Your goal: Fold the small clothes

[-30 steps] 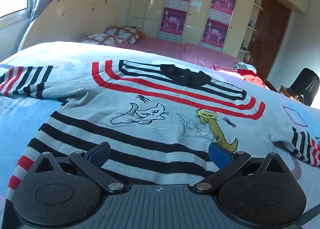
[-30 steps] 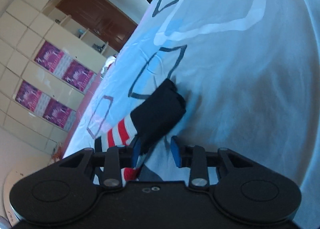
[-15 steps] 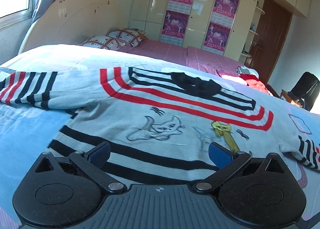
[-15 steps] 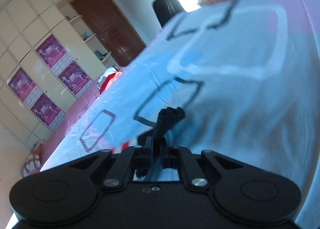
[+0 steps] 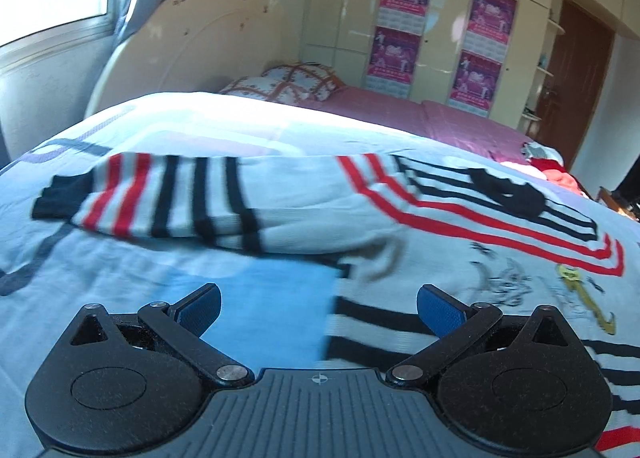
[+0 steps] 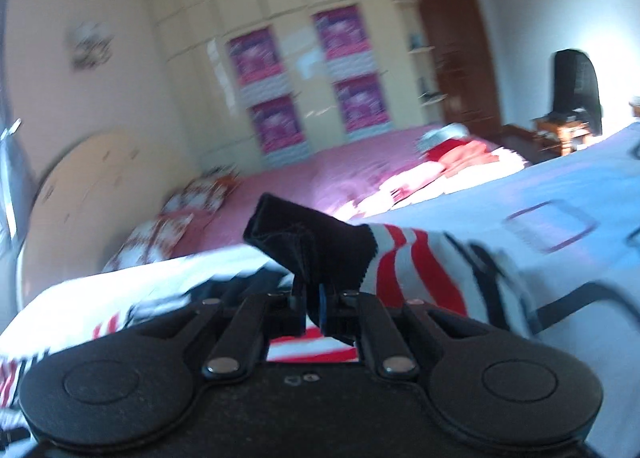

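A small grey sweater (image 5: pixel 460 226) with red and black stripes and cartoon cats lies flat on the light blue bedspread (image 5: pixel 248 282). Its left sleeve (image 5: pixel 180 198), with a black cuff, stretches out to the left. My left gripper (image 5: pixel 318 306) is open and empty, low over the bedspread just below that sleeve, at the sweater's left edge. My right gripper (image 6: pixel 312 298) is shut on the black cuff (image 6: pixel 304 242) of the right sleeve (image 6: pixel 420 274) and holds it lifted off the bed.
A pink bed (image 5: pixel 420 114) with patterned pillows (image 5: pixel 288 80) lies beyond, with a heap of red clothes (image 6: pixel 464 150) on it. Cream cupboards with purple posters (image 5: pixel 400 26), a brown door (image 5: pixel 576 70) and a black chair (image 6: pixel 576 86) stand at the back.
My right gripper closed on the right sleeve's cuff, lifted it and swung round towards the room. My left gripper slid left from the sweater's hem to below its left sleeve.
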Motion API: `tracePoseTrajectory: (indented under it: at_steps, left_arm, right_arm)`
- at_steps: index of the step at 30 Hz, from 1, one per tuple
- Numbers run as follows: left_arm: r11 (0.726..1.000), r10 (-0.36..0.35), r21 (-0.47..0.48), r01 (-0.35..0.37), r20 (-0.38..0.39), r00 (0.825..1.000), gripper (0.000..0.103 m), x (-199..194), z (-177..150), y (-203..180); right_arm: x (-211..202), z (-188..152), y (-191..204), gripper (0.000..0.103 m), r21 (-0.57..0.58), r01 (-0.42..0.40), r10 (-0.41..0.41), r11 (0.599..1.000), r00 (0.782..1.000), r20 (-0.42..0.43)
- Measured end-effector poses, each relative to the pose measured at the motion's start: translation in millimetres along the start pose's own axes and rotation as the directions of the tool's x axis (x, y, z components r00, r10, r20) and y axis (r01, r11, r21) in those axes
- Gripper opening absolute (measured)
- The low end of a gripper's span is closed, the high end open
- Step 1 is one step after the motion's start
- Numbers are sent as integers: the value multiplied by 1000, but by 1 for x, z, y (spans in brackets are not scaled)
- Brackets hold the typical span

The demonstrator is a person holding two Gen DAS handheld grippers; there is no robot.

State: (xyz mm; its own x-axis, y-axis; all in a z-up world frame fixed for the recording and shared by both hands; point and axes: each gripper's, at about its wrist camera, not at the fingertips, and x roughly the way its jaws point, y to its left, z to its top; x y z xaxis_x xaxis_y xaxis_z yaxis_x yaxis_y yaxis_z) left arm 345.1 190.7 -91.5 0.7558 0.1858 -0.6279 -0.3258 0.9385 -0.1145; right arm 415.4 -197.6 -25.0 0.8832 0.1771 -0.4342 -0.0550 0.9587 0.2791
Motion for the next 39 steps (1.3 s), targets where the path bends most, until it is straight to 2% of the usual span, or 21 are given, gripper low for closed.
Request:
tracePoseTrajectory:
  at_steps: [2,6,12,14,15,18,20,21,22,23,24,26,30,32,33,35,36,37,38,39]
  left_arm:
    - [1000,14,-9,-15,-14,1000,103,2,1,21]
    - [999,31,-30,-32,-33,999,103,3,-3,52]
    - [996,12,-85,-14,-30,999,103,4,-7,72]
    - [997,-4,-72,2,-38,999,103,7,-6,69]
    - [998,-13,-62,10,-38,999,103,8,-5,66]
    - [996,-77,-53,75,-38,996,103,8,-2,53]
    - [989,-142,-53,139,-42,989,102,13,2,40]
    - [983,-181,-54,178,-44,983,102,16,5,31]
    - [972,-230,-55,227,-45,972,96,19,8,20]
    - [962,-270,-54,267,-49,962,85,23,11,8]
    - [950,-310,-55,307,-64,949,69,29,14,-8]
    - [925,-379,-59,375,-83,922,68,43,17,-37]
    - [843,-536,-133,521,-119,836,68,68,20,-97]
    - [819,-571,-167,548,-162,804,68,86,19,-122]
    - [817,-576,-180,549,-183,797,67,95,16,-132]
    - [822,-567,-205,531,-215,795,65,113,14,-148]
    - [822,-566,-221,524,-225,793,54,121,12,-153]
    - [822,-566,-225,523,-228,792,48,126,11,-159]
    - [826,-561,-223,518,-235,794,34,132,11,-165]
    - [826,-562,-222,518,-243,791,13,138,10,-171]
  right_arm:
    - [19,-17,28,7,-35,-39,37,999,997,-63]
    - [45,-37,63,7,-69,-57,45,996,986,-162]
    - [50,-58,91,7,-115,-67,40,991,974,-223]
    - [54,-67,94,15,-120,-69,38,990,969,-243]
    - [53,-70,96,23,-128,-86,52,988,967,-248]
    - [32,-76,101,42,-181,-109,72,977,977,-199]
    - [18,-74,99,40,-171,-102,76,980,985,-152]
    - [9,-73,94,40,-160,-84,62,984,988,-140]
    - [1,-72,88,40,-145,-67,49,987,991,-128]
    - [-7,-71,82,40,-128,-52,37,990,992,-117]
    - [-16,-71,75,40,-111,-32,20,993,994,-105]
    - [-31,-69,59,40,-78,18,-25,997,996,-84]
    - [-54,-63,27,40,-25,101,-102,995,993,-61]
    - [-58,-61,9,40,-5,142,-142,990,988,-64]
    - [-61,-60,0,40,8,155,-154,988,986,-64]
    - [-68,-60,-14,40,29,172,-170,985,984,-60]
    - [-71,-60,-20,40,36,181,-179,983,982,-59]
    - [-75,-60,-26,40,42,187,-185,981,981,-59]
    - [-77,-60,-32,40,47,193,-190,980,980,-58]
    - [-78,-60,-36,40,53,196,-193,979,979,-59]
